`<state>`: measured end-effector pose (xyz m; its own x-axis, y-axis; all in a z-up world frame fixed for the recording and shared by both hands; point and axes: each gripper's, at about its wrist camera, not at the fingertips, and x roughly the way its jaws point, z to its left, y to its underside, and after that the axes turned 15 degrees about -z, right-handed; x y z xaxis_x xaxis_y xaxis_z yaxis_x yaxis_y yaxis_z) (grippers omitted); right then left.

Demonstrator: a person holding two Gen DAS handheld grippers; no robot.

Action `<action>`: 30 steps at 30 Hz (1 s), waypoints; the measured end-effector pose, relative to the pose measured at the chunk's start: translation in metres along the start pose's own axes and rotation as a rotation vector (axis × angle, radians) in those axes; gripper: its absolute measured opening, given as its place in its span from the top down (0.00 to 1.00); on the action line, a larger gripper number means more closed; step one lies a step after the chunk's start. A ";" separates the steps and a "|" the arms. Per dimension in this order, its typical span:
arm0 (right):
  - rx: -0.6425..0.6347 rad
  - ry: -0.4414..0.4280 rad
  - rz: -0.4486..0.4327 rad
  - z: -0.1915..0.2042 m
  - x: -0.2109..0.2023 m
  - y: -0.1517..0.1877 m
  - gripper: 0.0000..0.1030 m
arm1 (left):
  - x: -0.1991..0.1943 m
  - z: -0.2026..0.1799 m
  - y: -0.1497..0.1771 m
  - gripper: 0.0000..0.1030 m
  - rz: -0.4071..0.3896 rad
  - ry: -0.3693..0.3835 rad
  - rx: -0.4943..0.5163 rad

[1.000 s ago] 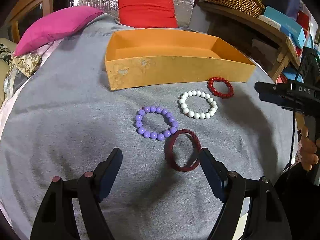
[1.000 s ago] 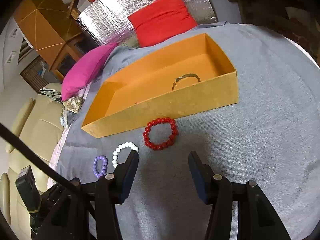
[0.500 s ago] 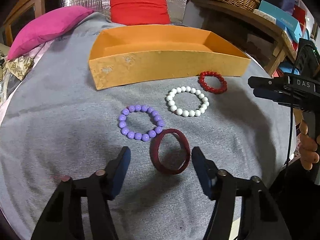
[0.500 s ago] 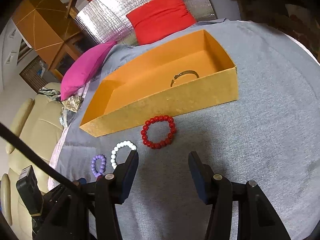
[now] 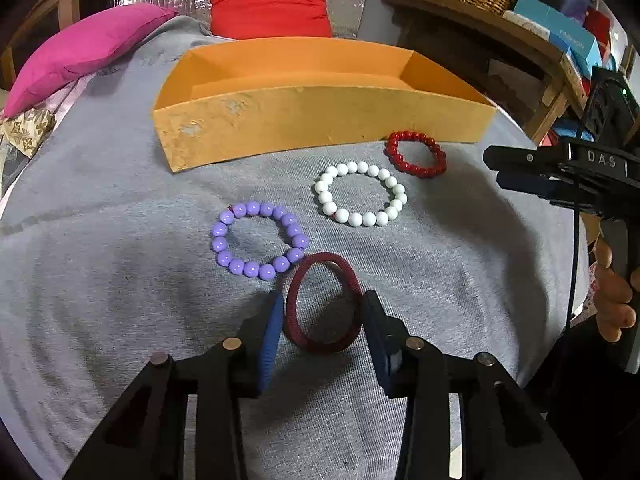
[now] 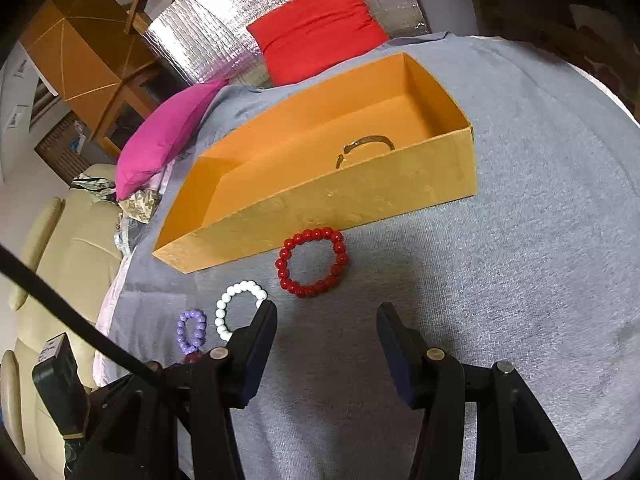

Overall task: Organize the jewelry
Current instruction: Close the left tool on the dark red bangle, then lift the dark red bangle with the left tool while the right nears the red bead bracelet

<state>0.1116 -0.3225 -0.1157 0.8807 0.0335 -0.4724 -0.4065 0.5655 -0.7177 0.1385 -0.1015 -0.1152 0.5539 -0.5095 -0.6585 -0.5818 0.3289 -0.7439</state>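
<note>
Nearest the left wrist camera, the left gripper (image 5: pixel 322 320) has its jaws just closing around a dark maroon woven ring bracelet (image 5: pixel 323 302) that lies on the grey cloth (image 5: pixel 100 280); both blue pads sit against the ring's sides, though whether they press on it cannot be told. Just beyond, touching the maroon ring's far left edge, lies a purple round-bead bracelet (image 5: pixel 260 240), then a white round-bead bracelet (image 5: pixel 361 194), and a red round-bead bracelet (image 6: pixel 312 262) right against the front wall of a shallow orange cardboard box (image 6: pixel 320 204). The right gripper (image 6: pixel 326 332) hovers with its jaws apart and nothing between them, short of the red beads. Inside the box rests a thin dark metal bangle (image 6: pixel 366 144). Behind the box a magenta cushion (image 6: pixel 168 132) and a red cushion (image 6: pixel 316 28) lean against silver foil.
</note>
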 end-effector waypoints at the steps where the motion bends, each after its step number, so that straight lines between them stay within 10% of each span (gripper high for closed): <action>1: 0.001 0.002 0.004 0.000 0.001 0.001 0.46 | 0.002 -0.002 0.000 0.59 0.003 -0.003 0.005; 30: -0.075 0.120 -0.019 0.000 0.039 -0.010 0.48 | 0.003 0.004 0.004 0.48 0.028 0.023 -0.032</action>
<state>0.1503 -0.3275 -0.1270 0.8548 -0.0778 -0.5132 -0.4114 0.5014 -0.7612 0.1400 -0.0982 -0.1208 0.5238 -0.5186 -0.6757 -0.6154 0.3180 -0.7212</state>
